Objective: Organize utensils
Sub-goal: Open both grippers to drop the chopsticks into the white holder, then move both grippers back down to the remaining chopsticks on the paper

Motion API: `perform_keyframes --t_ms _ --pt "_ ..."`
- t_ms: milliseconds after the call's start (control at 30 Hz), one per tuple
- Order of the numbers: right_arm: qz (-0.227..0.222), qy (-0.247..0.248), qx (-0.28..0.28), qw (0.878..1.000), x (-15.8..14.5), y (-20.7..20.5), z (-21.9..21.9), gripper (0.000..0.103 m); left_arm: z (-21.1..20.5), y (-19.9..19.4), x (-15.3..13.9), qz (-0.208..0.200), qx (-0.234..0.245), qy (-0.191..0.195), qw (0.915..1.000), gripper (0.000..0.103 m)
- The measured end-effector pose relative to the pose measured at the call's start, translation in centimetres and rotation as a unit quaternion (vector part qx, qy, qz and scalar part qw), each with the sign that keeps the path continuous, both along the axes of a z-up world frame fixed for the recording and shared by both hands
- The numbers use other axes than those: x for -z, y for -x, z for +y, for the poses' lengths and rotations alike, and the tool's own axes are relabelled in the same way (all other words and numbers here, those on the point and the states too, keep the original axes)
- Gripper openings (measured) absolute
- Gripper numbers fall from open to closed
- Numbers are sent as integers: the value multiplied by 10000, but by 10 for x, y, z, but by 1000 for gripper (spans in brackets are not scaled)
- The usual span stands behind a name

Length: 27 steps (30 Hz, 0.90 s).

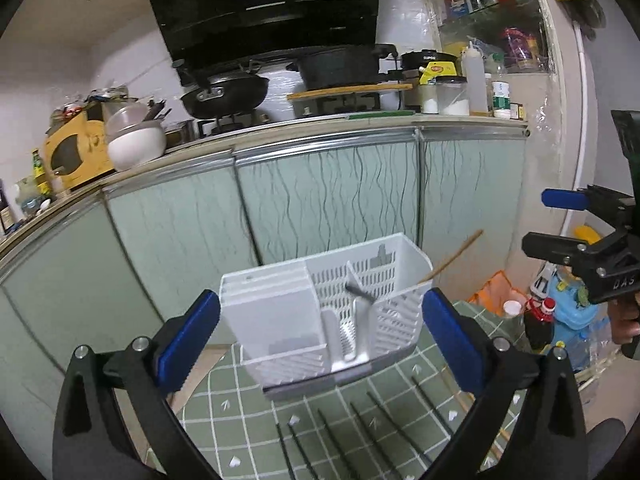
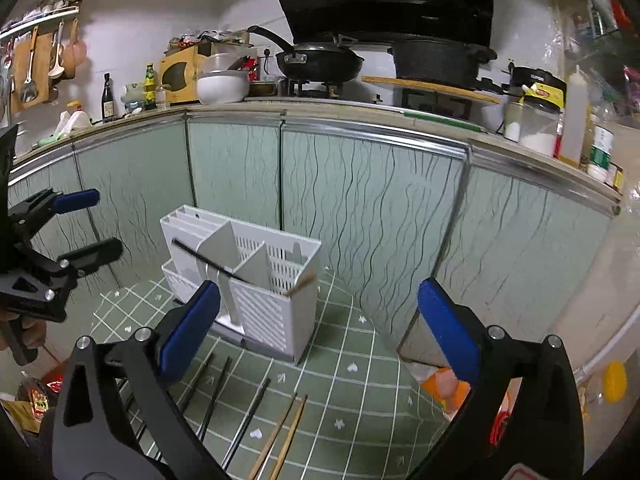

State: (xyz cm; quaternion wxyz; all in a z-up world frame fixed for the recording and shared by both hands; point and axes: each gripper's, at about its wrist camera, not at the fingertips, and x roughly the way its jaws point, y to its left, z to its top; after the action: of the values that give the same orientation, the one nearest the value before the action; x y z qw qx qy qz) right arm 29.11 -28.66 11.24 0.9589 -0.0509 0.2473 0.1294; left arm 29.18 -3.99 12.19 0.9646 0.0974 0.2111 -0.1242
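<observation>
Left tool: stood wide, both blue pads apart at the lower left and lower right of its own view, nothing pressed between them; the holder sat in the gap beyond them, untouched. In the right view it showed at the far left edge, also spread.
Right tool: stood wide too, gripping nothing; the holder's right corner lay just past its left pad. In the left view it appeared at the right edge, jaws apart.
Holder: a white slotted plastic caddy on a grey base, upright in the middle of the left view, centre-left in the right view; split into several compartments by dividers.
Black chopstick: rested slanted inside the holder, its top end leaning up to the left over a divider.
Wooden chopstick: leaned out of the holder's right compartment, tip pointing to the upper right.
Loose black chopsticks: lay side by side on the cloth at the bottom centre, in front of the holder.
Loose wooden chopsticks: a pair lay just right of the black ones, touching each other.
Tabletop: was covered by a green cloth with a white grid and small white motifs.
Cabinets: pale green doors with wavy black lines filled the middle band behind the holder.
Stove area: a black pan and pot sat above under a dark hood.
</observation>
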Motion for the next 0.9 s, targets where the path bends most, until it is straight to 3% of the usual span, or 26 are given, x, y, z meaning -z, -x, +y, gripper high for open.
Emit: perform_keyframes --t_ms 467,900 --pt "179 -235 282 9992 63 45 -7 95 34 40 60 122 -527 -20 9985 98" --pt "219 93 262 9994 122 78 5 95 53 60 111 316 -810 146 9961 98"
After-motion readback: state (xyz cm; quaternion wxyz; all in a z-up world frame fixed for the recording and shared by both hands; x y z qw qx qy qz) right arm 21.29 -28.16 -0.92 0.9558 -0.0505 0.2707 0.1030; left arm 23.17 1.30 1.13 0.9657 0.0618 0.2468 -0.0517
